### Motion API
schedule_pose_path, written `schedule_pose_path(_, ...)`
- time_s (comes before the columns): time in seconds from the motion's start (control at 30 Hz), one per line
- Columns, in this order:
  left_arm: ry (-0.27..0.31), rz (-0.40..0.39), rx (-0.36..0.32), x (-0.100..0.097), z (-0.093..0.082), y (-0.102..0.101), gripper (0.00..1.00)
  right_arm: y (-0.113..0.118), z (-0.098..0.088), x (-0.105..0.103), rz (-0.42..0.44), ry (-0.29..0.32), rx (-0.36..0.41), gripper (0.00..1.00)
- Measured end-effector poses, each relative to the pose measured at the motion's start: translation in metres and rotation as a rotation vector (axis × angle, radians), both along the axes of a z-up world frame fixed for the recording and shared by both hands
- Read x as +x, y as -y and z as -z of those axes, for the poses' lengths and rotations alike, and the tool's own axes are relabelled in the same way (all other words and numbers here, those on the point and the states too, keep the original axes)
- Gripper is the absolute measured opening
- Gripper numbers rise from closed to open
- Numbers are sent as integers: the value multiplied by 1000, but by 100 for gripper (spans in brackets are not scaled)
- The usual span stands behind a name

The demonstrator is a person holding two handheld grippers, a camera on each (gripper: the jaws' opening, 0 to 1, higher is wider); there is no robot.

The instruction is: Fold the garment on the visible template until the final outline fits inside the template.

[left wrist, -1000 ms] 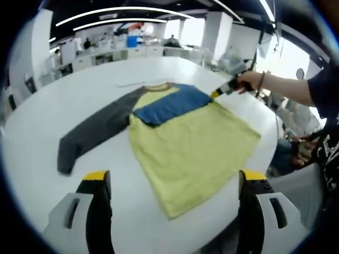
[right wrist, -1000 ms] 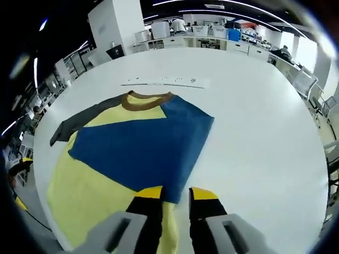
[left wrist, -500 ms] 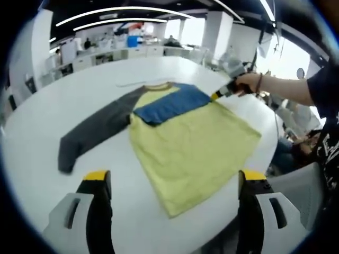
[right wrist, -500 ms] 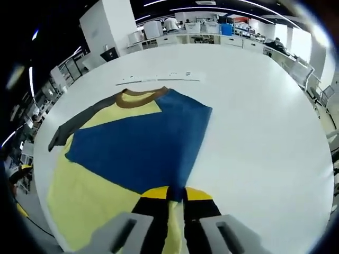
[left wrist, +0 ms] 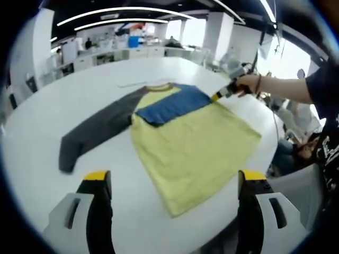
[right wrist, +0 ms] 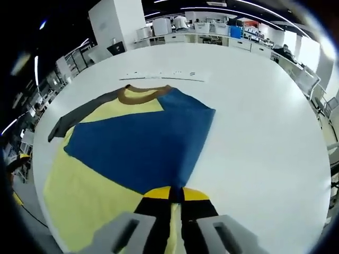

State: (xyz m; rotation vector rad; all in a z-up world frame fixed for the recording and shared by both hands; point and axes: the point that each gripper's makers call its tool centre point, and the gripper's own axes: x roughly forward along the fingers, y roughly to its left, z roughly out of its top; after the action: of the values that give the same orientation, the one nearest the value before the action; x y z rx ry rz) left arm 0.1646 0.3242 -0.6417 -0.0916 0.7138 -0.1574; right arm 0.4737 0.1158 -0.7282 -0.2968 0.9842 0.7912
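The garment [left wrist: 185,143] lies flat on the white table [left wrist: 63,100] in the left gripper view: a yellow shirt with a brown collar at its far end, a dark grey sleeve [left wrist: 92,129] stretched out to the left, and a blue sleeve [left wrist: 172,103] folded across the chest near the collar. We see our left gripper [left wrist: 175,193] near the bottom, raised above the table, its yellow-tipped jaws spread wide with nothing between them. At the right edge of the shirt the right gripper [left wrist: 218,95] comes in, held by a hand [left wrist: 246,82], its tip at the corner of the blue sleeve.

In the right gripper view the garment [right wrist: 85,196] spreads out ahead of us, its collar [right wrist: 143,94] far and the grey sleeve [right wrist: 79,116] trailing off to the left. The blue sleeve [right wrist: 143,148] covers much of the yellow chest, narrowing toward us. Our right gripper [right wrist: 176,194] has its jaws pressed together on the near corner of that blue sleeve. Beyond the collar a thin strip of markings [right wrist: 164,76] lies on the table [right wrist: 265,137].
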Motion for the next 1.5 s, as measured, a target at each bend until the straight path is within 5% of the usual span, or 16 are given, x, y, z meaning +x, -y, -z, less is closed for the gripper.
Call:
schedule_pose_path(1.27, -10, -11, 0, 1, 1, -7, 95, 41, -4, 23, -7, 12, -106, 0)
schedule_pose_path(1.5, -1, -9, -8, 3, -2, -4, 95, 45, -7, 27, 37, 22, -107, 15)
